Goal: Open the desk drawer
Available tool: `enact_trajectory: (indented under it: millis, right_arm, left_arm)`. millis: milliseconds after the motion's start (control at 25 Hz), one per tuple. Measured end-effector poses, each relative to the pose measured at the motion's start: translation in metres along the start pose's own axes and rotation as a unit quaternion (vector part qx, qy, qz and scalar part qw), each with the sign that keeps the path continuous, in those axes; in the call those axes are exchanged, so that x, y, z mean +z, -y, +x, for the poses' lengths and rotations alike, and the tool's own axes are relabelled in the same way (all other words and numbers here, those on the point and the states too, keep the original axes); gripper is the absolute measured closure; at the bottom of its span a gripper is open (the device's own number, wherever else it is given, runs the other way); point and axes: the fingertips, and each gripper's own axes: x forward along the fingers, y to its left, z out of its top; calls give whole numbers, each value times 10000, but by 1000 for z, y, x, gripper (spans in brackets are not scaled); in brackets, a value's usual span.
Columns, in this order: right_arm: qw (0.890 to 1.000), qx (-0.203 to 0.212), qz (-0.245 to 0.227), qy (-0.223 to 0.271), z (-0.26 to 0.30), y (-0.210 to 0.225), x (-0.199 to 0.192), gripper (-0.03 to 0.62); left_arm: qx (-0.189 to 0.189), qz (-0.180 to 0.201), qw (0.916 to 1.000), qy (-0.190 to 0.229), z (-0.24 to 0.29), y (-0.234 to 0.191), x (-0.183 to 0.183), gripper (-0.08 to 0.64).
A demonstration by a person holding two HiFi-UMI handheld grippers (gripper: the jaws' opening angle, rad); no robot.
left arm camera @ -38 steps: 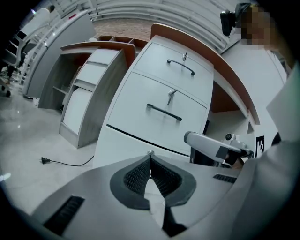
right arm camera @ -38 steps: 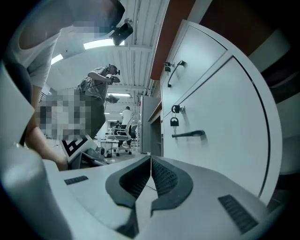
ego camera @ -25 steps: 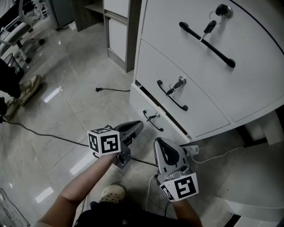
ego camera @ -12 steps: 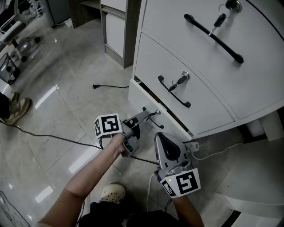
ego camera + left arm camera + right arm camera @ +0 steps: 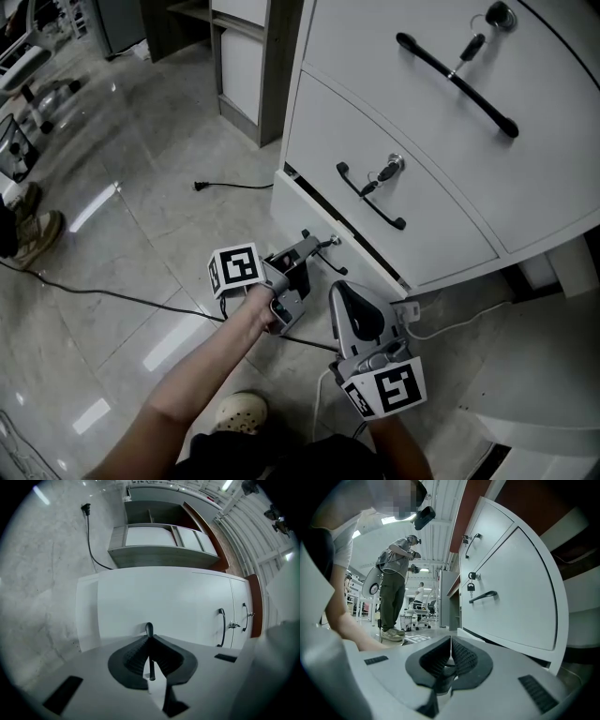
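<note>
1. Head view: I see the white desk unit's drawer fronts stacked. The bottom drawer (image 5: 302, 216) sits lowest, just above the floor (image 5: 141, 234). Its small black handle (image 5: 323, 251) is at the tip of the left gripper (image 5: 317, 247).
2. Left gripper view only: this one gives me the grip. The left gripper (image 5: 150, 641) has its jaws nearly together, and the thin handle (image 5: 151, 665) runs lengthwise between the pads. They have just been closing and now pinch that bar. The bottom drawer (image 5: 154, 602) fills the view right behind.
3. The same view picks up a grey shelf unit (image 5: 159, 550) beyond the desk unit. The black cable (image 5: 89, 536) on the floor shows here, and also from the head (image 5: 230, 187).
4. Right gripper view only: the right gripper (image 5: 450, 651) has its jaws together with nothing between them. A person (image 5: 393, 583) stands far back in the room. The middle drawer (image 5: 506, 597) rises close on the right, with a key (image 5: 471, 585) hanging in its lock.
5. Head view places the right gripper (image 5: 338, 290) just beside the left one. It sits near the bottom drawer's front, apart from the handle.
</note>
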Motion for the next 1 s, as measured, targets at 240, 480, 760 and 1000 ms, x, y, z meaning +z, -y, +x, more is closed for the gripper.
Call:
enact_trajectory:
  millis: [240, 480, 760, 1000]
  right_arm:
    - [9996, -208, 92, 146, -8, 7, 8, 574]
    - [9994, -232, 117, 241, -11, 1, 15, 574]
    - [9993, -248, 58, 278, -19, -3, 29, 574]
    - [9991, -316, 51, 290, -22, 1, 41, 574]
  left_arm:
    - [104, -45, 9999, -12, -1, -1, 0, 532]
    - [168, 50, 9995, -251, -6, 2, -3, 532]
    - [196, 63, 9996, -177, -16, 1, -5, 532]
    - [222, 65, 9996, -151, -30, 2, -7, 532]
